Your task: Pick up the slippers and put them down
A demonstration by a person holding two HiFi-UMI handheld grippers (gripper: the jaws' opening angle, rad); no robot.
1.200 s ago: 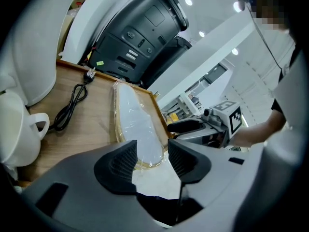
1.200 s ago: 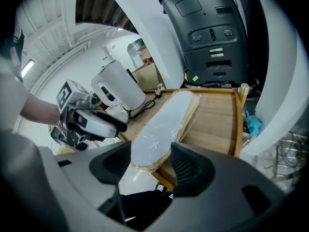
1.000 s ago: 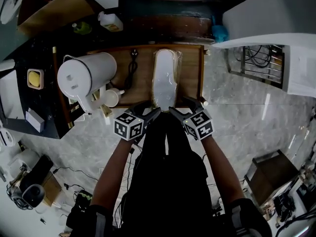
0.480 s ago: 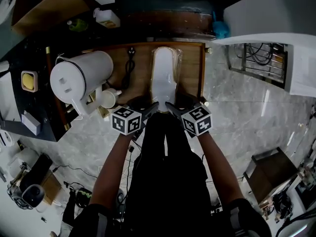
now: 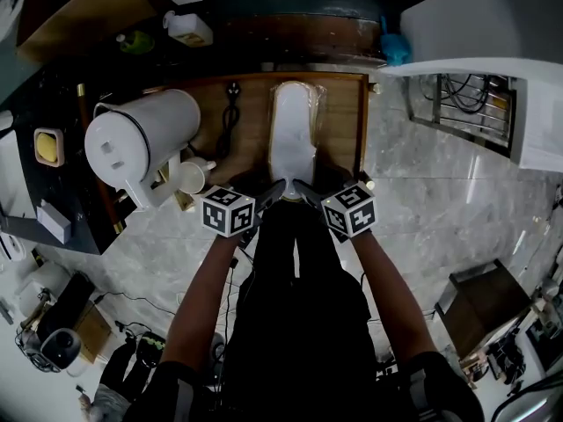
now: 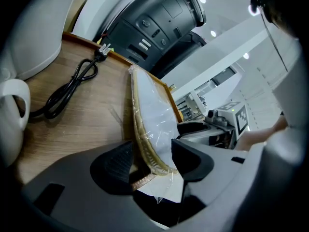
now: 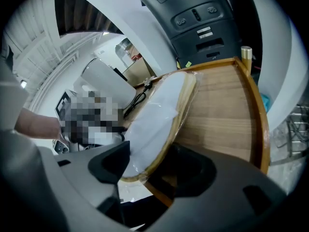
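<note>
A pair of white slippers with tan woven edges, sealed in clear plastic, lies lengthwise on a wooden table. Both grippers sit at its near heel end, angled in toward each other. My left gripper is open; in the left gripper view the slippers' tan edge runs between the pads of my left gripper with gaps showing. My right gripper is open too, and in the right gripper view the slippers' heel lies between the jaws of my right gripper.
A large white kettle stands at the table's left, with a white cup beside it. A coiled black cord lies between kettle and slippers. Bare wood lies right of the slippers. Marble floor surrounds the table.
Both grippers have moved forward and closer together, from just short of the slippers' heel to either side of it. The slippers have stayed put on the table.
</note>
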